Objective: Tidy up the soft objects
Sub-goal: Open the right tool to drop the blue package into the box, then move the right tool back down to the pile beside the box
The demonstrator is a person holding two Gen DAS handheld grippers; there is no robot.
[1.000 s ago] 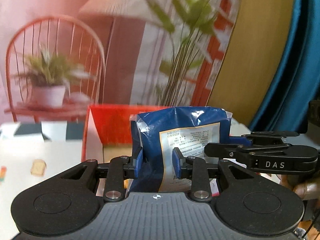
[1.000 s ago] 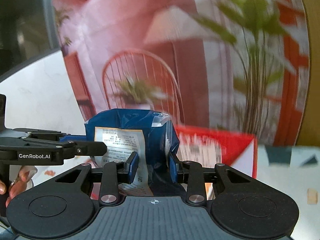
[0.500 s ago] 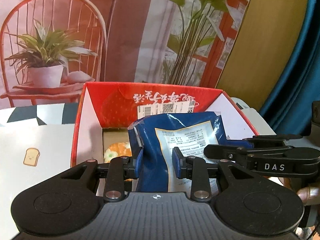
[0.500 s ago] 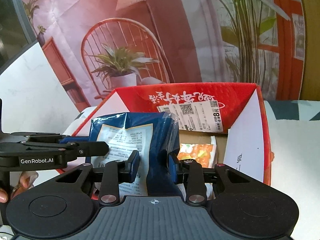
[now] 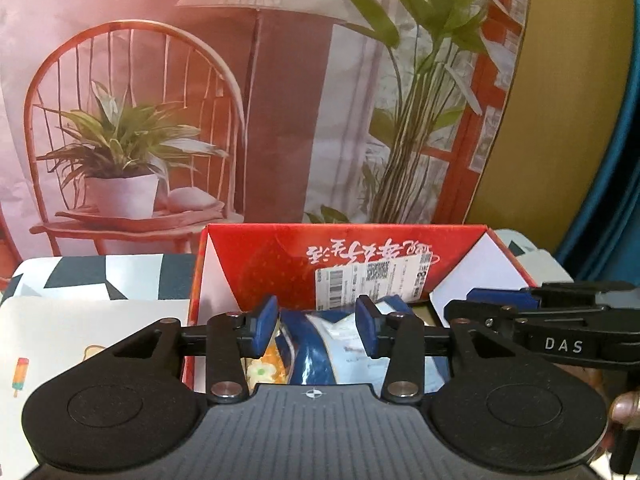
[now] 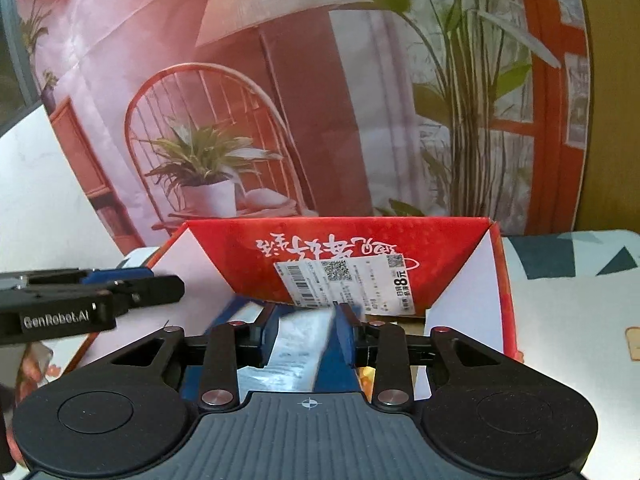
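Worktop (image 5: pixel 80 320) under patterned cloth; printed backdrop (image 5: pixel 280 120) behind red box (image 5: pixel 260 256). Blue packet (image 6: pixel 296 344) inside box, lower part hidden. Left gripper (image 5: pixel 316 326) jaws opening around it; right gripper (image 6: pixel 306 334) jaws narrow, I see them pinching it.

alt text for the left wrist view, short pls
The left gripper hangs over an open red box, its blue pads opening around a blue packet that lies down inside the box beside an orange packet. The right gripper reaches in from the right edge; a printed backdrop stands behind.
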